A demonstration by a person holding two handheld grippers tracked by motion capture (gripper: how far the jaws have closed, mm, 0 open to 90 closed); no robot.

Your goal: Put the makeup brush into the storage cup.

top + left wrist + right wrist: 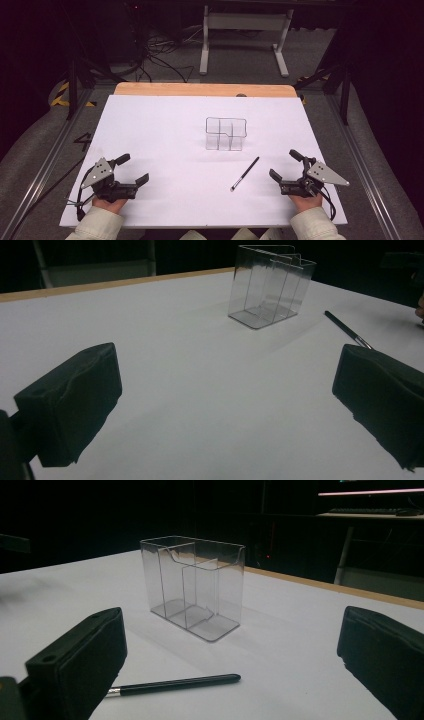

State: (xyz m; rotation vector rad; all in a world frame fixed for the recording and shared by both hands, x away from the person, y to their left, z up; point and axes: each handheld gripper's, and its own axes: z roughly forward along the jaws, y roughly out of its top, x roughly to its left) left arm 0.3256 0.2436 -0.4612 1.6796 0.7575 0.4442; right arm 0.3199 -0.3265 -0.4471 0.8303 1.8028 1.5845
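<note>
A clear plastic organiser with inner dividers stands upright near the middle of the white table top; it looks empty. A black pen with a silver tip lies flat in front of it, to the right. My left gripper rests at the front left, open, nothing between its jaws. My right gripper rests at the front right, open and empty too, just right of the pen. From the left gripper view the organiser and pen lie ahead to the right. From the right gripper view the pen lies in front of the organiser.
A wooden strip runs along the table's far edge. Metal rails flank both sides. Beyond stand a white desk frame and tangled cables on the floor. A person's hands and pale sleeves hold the grippers.
</note>
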